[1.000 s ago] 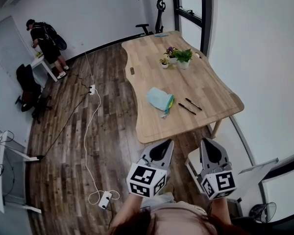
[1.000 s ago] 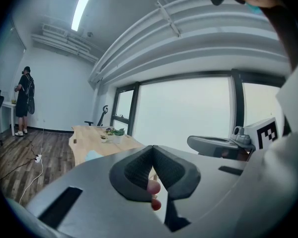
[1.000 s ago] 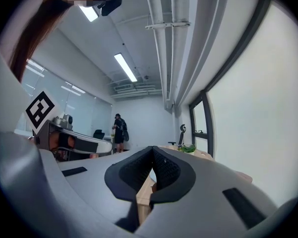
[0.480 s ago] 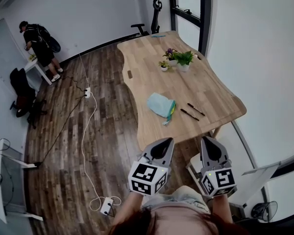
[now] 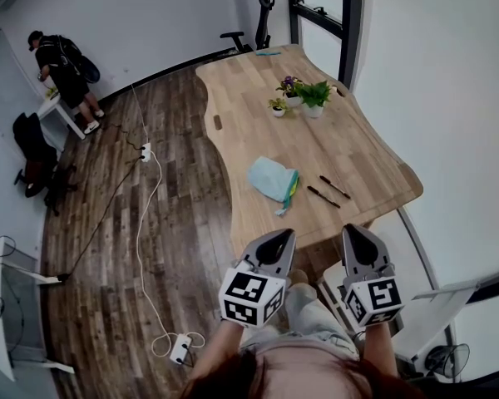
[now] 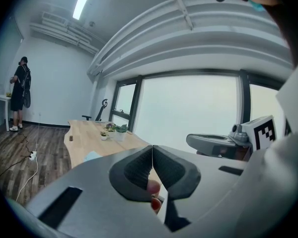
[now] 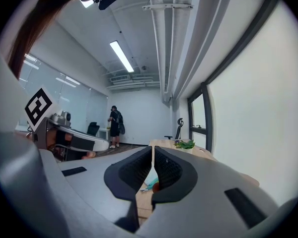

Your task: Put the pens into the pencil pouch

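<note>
While the pencil pouch point(image 5: 270, 175) and the two pens point(image 5: 323, 196) lie on the counter point(image 5: 349, 140) just as they did a second ago, the counter's near edge now sits closer to the fingers. In the head view the tips of the left gripper point(image 5: 281, 238) and the right gripper point(image 5: 356, 233) have come up to that edge. Both pairs of fingers stay clenched with nothing between them, pad against pad in each gripper view. The pale blue pouch lies ahead of the left fingers and slightly to their left, well apart from them. It is open toward the pens, and a green lining shows at its mouth. The two dark pens lie side by side ahead of the gap between the two pairs of fingers, to the right of the pouch and nearer the right fingers. They do not touch the pouch. Farther beyond the fingers, small potted plants point(image 5: 303, 96) stand on the counter. Only the head view shows the pens. The left gripper view catches a pale sliver of the pouch to the left of its fingers. The right gripper view shows a teal scrap of it just below its fingertips. Both gripper views show a window wall that the head view barely takes in. A person point(image 5: 62, 65) stands at the far wall, off to the left of the fingers.
</note>
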A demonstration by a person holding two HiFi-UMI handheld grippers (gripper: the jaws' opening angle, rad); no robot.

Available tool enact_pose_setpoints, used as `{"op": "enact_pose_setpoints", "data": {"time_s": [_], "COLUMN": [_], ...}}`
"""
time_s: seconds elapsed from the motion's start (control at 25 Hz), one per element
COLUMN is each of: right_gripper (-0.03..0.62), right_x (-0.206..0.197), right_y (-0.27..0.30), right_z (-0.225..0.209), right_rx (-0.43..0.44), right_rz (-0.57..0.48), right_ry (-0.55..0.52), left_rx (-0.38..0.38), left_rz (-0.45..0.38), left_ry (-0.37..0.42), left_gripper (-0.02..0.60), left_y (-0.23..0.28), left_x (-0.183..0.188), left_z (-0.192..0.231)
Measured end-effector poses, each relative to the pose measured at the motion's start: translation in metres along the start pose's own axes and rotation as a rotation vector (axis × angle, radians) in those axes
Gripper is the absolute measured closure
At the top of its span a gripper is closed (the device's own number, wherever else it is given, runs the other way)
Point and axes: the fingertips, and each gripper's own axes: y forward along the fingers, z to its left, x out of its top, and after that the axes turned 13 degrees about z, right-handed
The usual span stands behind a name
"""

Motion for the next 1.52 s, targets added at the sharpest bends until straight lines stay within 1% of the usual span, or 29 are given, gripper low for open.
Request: {"op": "enact_pose_setpoints", "data": {"time_s": [0.72,0.76,0.84,1.0,1.16,1.36,1.52], "right_gripper": [0.591,0.591,0.591,0.589,0.58,0.565,0.56], "right_x": [0.008,0.007,0.006,0.001,-0.01,-0.026,-0.04], "right_y": [0.091,0.094,0.102,0.115,0.13,0.15,0.164], "right_z": [-0.061,-0.064,-0.07,-0.081,-0.092,-0.105,-0.111], "right_rx": [0.059,0.062,0.067,0.077,0.095,0.125,0.151], "right_rz": [0.053,0.059,0.072,0.107,0.147,0.198,0.244], "right_ry": [-0.015,-0.018,-0.022,-0.024,-0.032,-0.051,-0.065], "left_rx": [0.028,0.03,0.034,0.048,0.055,0.078,0.106], "left_rz": [0.024,0.028,0.037,0.071,0.116,0.183,0.24], "left_ry": [-0.043,-0.045,-0.051,-0.061,-0.076,-0.106,-0.101], "left_gripper": [0.577,0.571,0.535,0.532,0.515,0.492,0.488], "left_y": [0.087,0.091,0.1,0.118,0.139,0.168,0.188], "left_x": [0.038,0.039,0.041,0.038,0.031,0.014,0.0], "left_z": [0.053,0.056,0.062,0.074,0.086,0.104,0.118]}}
